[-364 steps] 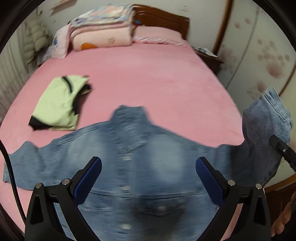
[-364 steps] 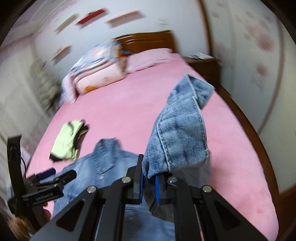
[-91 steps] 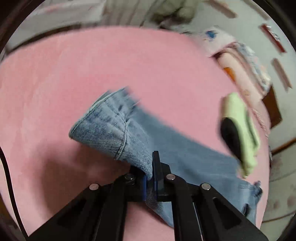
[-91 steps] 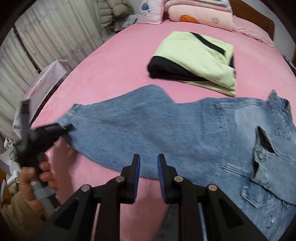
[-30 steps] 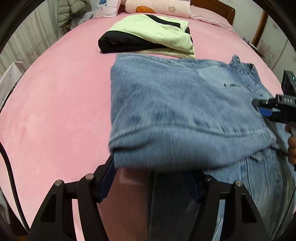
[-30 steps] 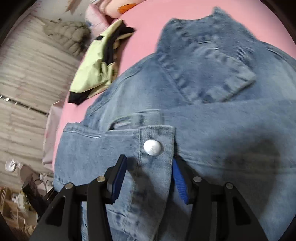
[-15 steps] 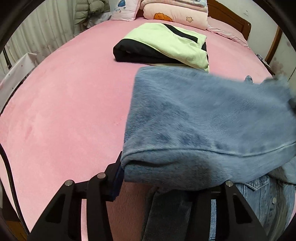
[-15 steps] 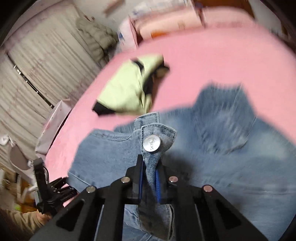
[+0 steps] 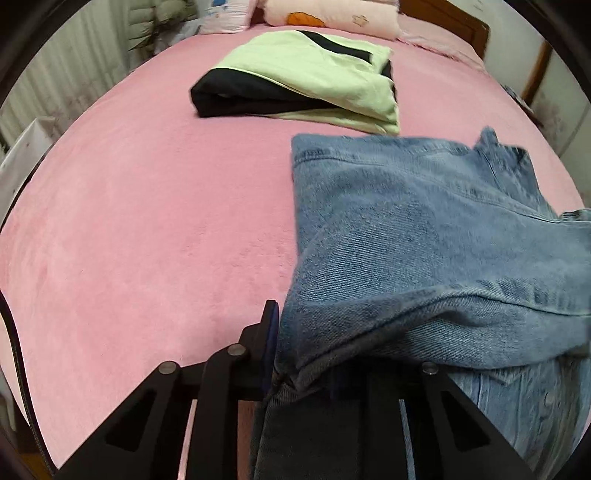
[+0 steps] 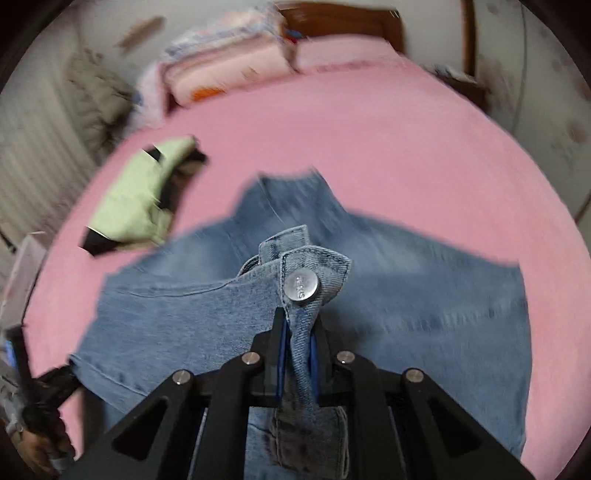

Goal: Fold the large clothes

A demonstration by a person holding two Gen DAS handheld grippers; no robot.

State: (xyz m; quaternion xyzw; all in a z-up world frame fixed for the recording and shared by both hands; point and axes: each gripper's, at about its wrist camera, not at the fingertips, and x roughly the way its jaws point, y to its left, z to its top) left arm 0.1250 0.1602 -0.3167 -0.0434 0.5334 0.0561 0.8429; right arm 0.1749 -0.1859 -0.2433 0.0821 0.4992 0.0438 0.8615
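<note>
A bed (image 9: pixel 147 221) covered in a pink fleece sheet fills both views. At its far end stand a dark wooden headboard (image 10: pixel 332 22) and a pile of folded pink bedding (image 10: pixel 229 74) with an orange print on it. A grey-green padded coat (image 10: pixel 96 96) hangs by the pale, ribbed wall or curtain on the left side of the room. On the right the wall is pale with faint reddish flower marks.

A folded green and black garment (image 9: pixel 306 81) lies on the sheet, near the denim jacket (image 9: pixel 424 229) but apart from it.

The denim jacket lies on the near part of the bed, partly folded, collar toward the headboard. The left gripper (image 9: pixel 306 343) is closed on a thick fold at the jacket's near left edge; only its left finger (image 9: pixel 267 325) shows, the other being hidden under the cloth. The right gripper (image 10: pixel 297 350) is clamped on a strip of denim near the jacket's middle, lifted above the rest, its blue-padded fingers pressed against the cloth on both sides. Just above the fingers sits a silver metal button (image 10: pixel 301 286) with stamped letters too blurred to read.

At the lower left of the right wrist view, the left gripper and the hand (image 10: pixel 37 448) holding it appear, at the jacket's edge.
</note>
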